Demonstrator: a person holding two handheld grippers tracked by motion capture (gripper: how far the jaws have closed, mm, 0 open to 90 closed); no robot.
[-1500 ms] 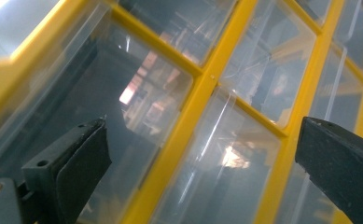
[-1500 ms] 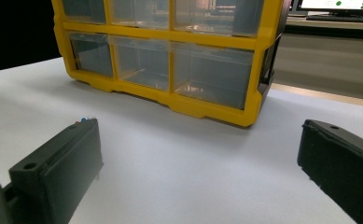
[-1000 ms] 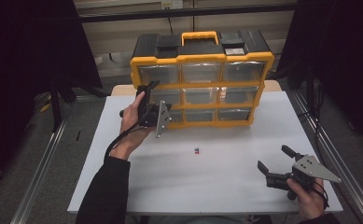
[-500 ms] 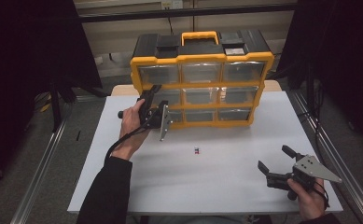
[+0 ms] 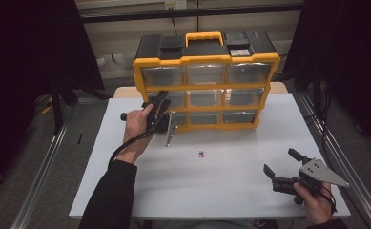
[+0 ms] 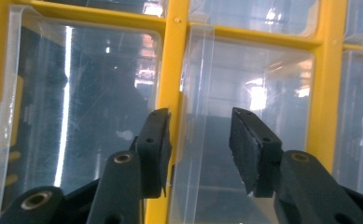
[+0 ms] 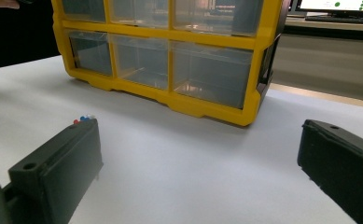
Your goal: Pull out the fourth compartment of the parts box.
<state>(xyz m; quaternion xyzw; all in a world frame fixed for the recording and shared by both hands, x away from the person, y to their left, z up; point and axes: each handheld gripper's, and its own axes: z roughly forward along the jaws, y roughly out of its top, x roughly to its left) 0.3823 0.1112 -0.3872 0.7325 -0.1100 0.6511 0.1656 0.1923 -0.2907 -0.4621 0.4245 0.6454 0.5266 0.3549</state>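
The yellow-framed plastic organizer with 9 clear drawers (image 5: 206, 90) stands at the table's 12 o'clock. The left gripper (image 6: 200, 140), jaws partly open and empty, straddles a clear drawer's upright edge (image 6: 188, 116). The right gripper (image 5: 282, 167), wide open, idles at 5 o'clock.

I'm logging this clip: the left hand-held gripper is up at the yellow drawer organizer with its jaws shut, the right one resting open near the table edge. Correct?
Nearly. The left hand-held gripper is at the organizer, but the left gripper view shows its jaws open. The right hand-held gripper is open, as you say.
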